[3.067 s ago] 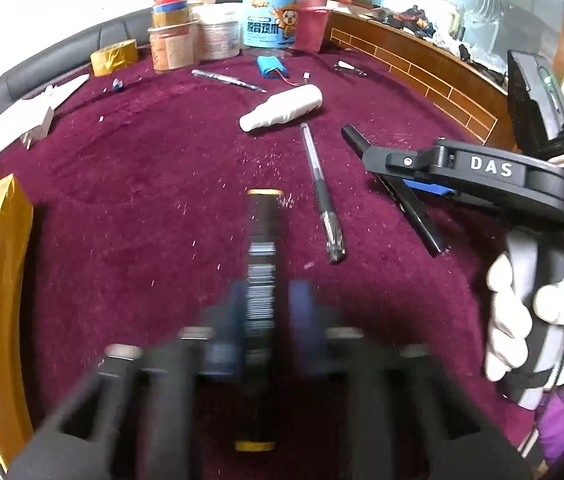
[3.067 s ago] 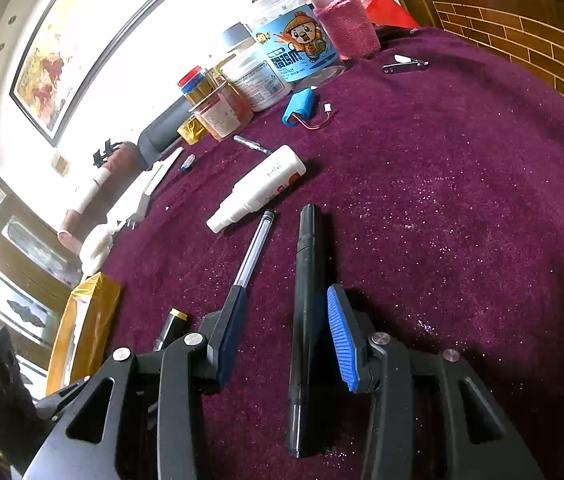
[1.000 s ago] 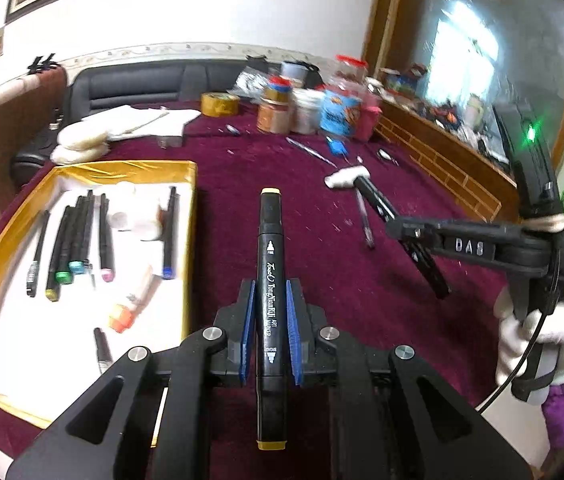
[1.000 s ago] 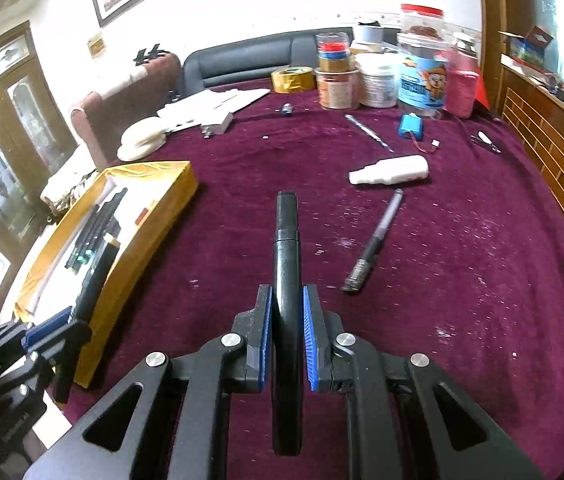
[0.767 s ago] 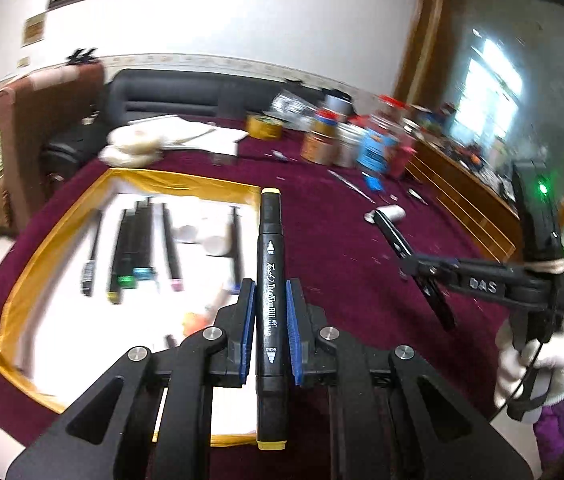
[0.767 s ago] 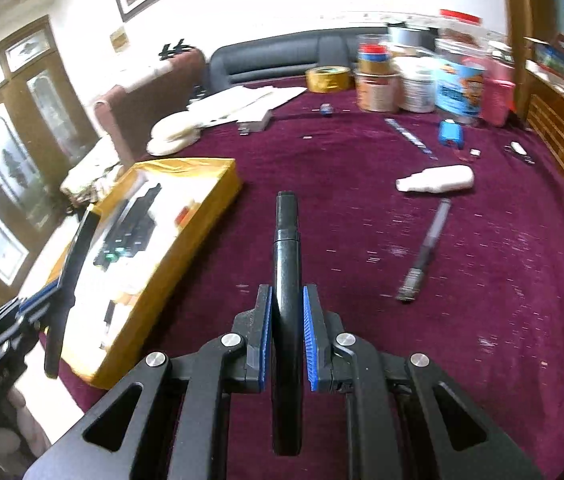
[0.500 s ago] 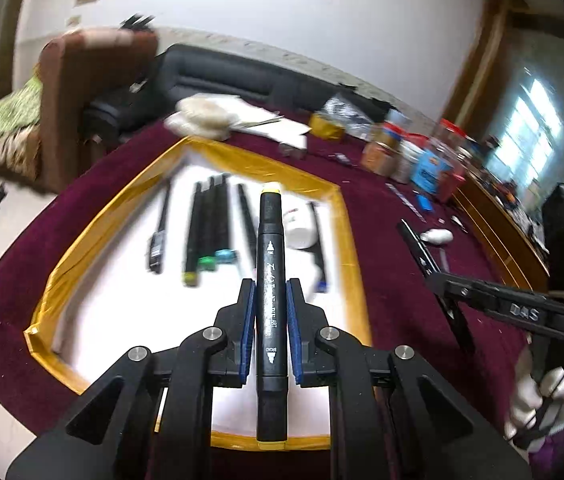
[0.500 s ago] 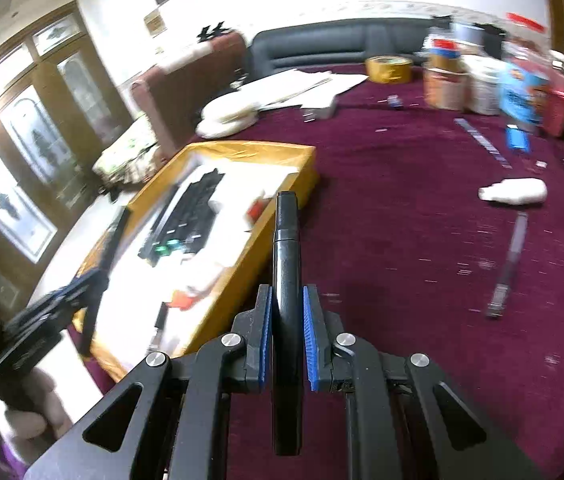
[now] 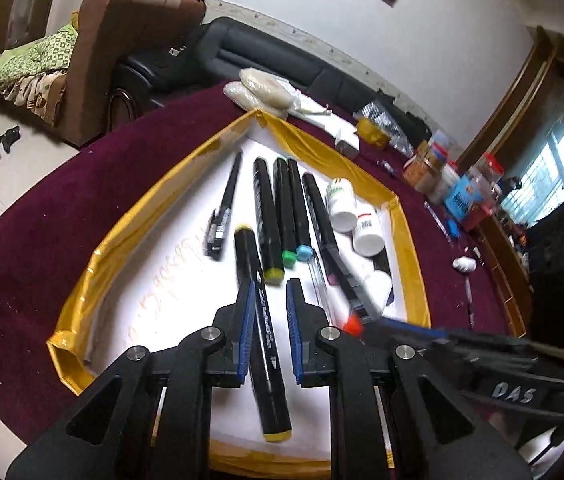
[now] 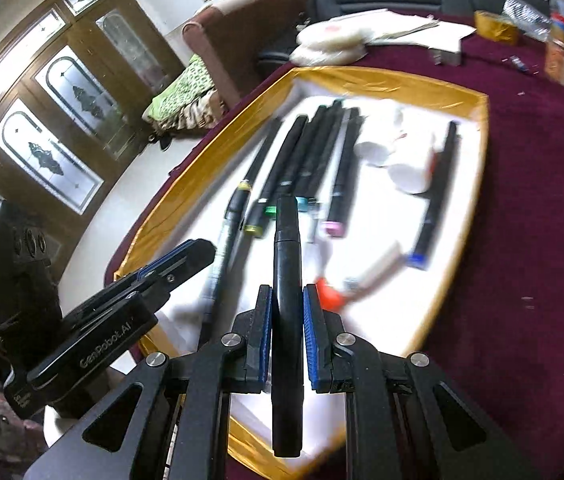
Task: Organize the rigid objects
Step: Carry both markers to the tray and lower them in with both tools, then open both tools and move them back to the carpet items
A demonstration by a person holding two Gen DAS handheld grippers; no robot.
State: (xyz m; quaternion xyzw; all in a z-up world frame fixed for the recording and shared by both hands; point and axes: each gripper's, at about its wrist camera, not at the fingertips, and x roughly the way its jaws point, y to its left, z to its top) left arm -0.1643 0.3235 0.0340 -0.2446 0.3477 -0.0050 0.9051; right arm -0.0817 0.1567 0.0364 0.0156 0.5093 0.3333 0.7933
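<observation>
A gold-rimmed tray (image 9: 154,200) with a white lining holds several black markers, white bottles and an orange-capped tube. My left gripper (image 9: 268,320) hangs low over the tray's near end. The yellow-capped black marker (image 9: 270,380) sits tilted between its jaws, with a gap at the right pad, so the grip is loose. My right gripper (image 10: 286,320) is shut on a black pen (image 10: 287,240), just above the tray (image 10: 202,148) beside the left gripper (image 10: 198,252). The right gripper's body (image 9: 509,392) shows at lower right in the left wrist view.
Maroon cloth (image 9: 22,260) covers the round table. Jars and tubs (image 9: 461,196) crowd the far right, with a white bottle (image 9: 465,264) and a pen (image 9: 469,300) lying loose on the cloth. A tape roll (image 9: 369,128) and papers lie behind the tray. An armchair (image 9: 122,40) stands beyond the table edge.
Both grippers have swung left and sunk over the tray. The yellow-capped marker, held straight before, now lies tilted and loose between the left jaws. The right gripper still clamps the black pen.
</observation>
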